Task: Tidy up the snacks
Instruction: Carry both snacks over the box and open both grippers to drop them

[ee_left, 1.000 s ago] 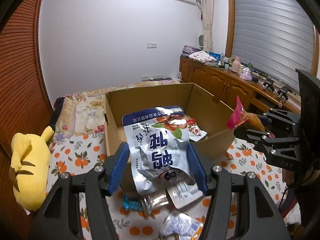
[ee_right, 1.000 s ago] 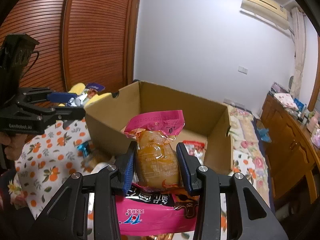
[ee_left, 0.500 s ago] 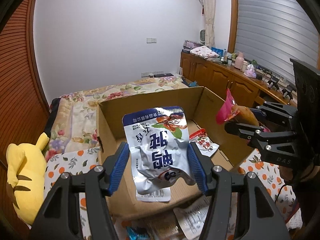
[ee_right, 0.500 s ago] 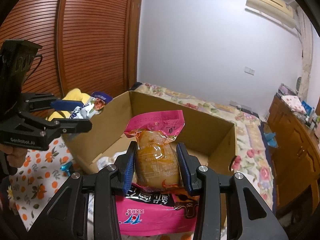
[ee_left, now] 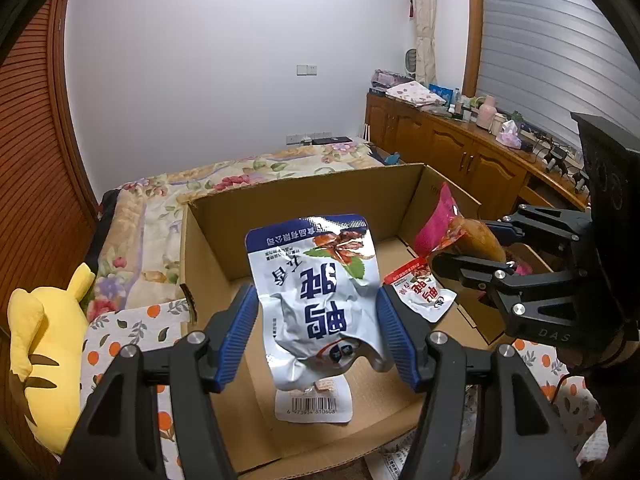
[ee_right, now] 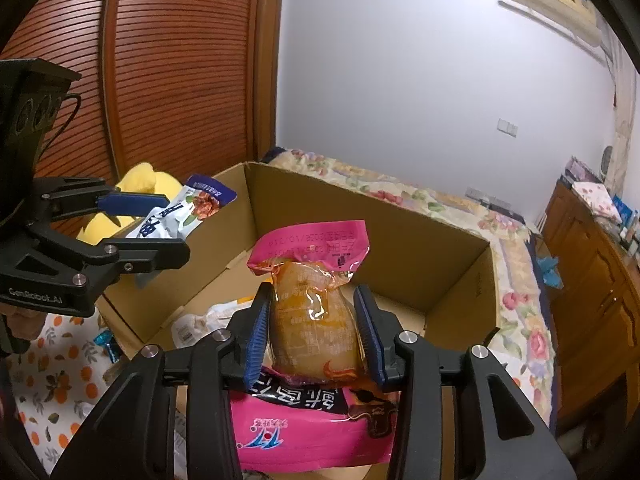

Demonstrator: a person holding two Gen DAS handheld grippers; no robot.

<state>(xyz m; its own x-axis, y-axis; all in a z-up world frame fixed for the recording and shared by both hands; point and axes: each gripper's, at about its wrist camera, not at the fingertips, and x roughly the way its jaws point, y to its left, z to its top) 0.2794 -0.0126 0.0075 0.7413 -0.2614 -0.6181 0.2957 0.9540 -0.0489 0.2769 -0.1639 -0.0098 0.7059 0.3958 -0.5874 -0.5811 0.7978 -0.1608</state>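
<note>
The silver-and-blue pouch (ee_left: pixel 320 300) hung over the open cardboard box (ee_left: pixel 304 196), between the pads of my left gripper (ee_left: pixel 318 336), whose jaws were opening though the pouch had not dropped. My right gripper (ee_right: pixel 314 330) was clamped on the orange snack with the pink top (ee_right: pixel 316 304), above the box too. A small red-and-white packet (ee_left: pixel 420 292) lay on the box floor. A yellow plush toy (ee_left: pixel 44 344) sat beside the box on the orange-print cloth (ee_left: pixel 132 328).
</note>
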